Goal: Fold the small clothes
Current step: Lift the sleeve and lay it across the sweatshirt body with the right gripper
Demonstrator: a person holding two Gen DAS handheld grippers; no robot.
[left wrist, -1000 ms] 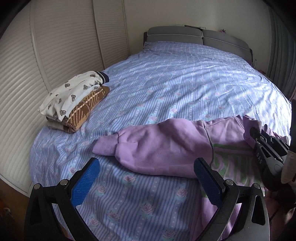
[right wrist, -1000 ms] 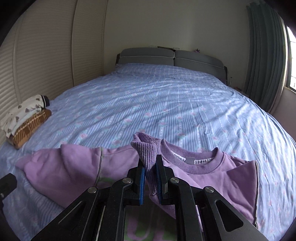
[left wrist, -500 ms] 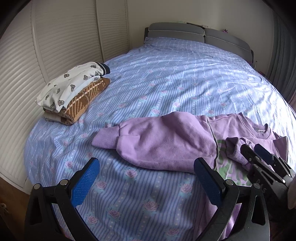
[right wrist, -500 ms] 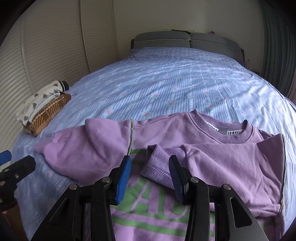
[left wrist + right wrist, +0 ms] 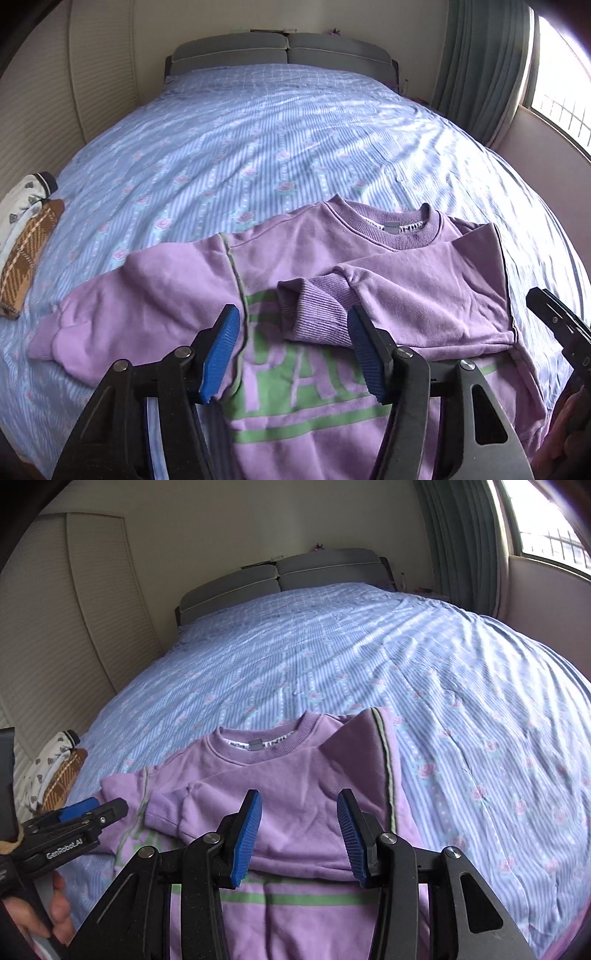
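A lilac sweatshirt (image 5: 406,291) with green lettering lay face up near the foot of the bed (image 5: 295,147), its ribbed collar (image 5: 391,229) toward the grey headboard (image 5: 284,50). One sleeve was folded across the chest, its ribbed cuff (image 5: 314,314) resting on the green print; the other sleeve (image 5: 122,306) stretched out flat over the blue striped, rose-patterned bedspread toward the wardrobe side.

The left hand-held gripper (image 5: 293,345) hovered just above the front of the sweatshirt with its blue pads (image 5: 221,347) spread wide, one on each side of the folded cuff, pinching nothing. The right hand-held gripper (image 5: 299,834) was likewise spread apart and empty, held above the folded sleeve and the sweatshirt's body. In the right wrist view the left hand-held gripper appeared at the lower left edge, with the person's fingers (image 5: 55,915) wrapped around its handle; in the left wrist view the right one showed at the right edge.

A small stack of folded clothes (image 5: 26,236) sat at the bed's edge well apart from the sweatshirt: a white printed garment beside a brown plaid one. Slatted cream wardrobe doors (image 5: 74,635) stood along that side, and grey-green curtains (image 5: 480,62) hung by the window (image 5: 565,85) on the other.
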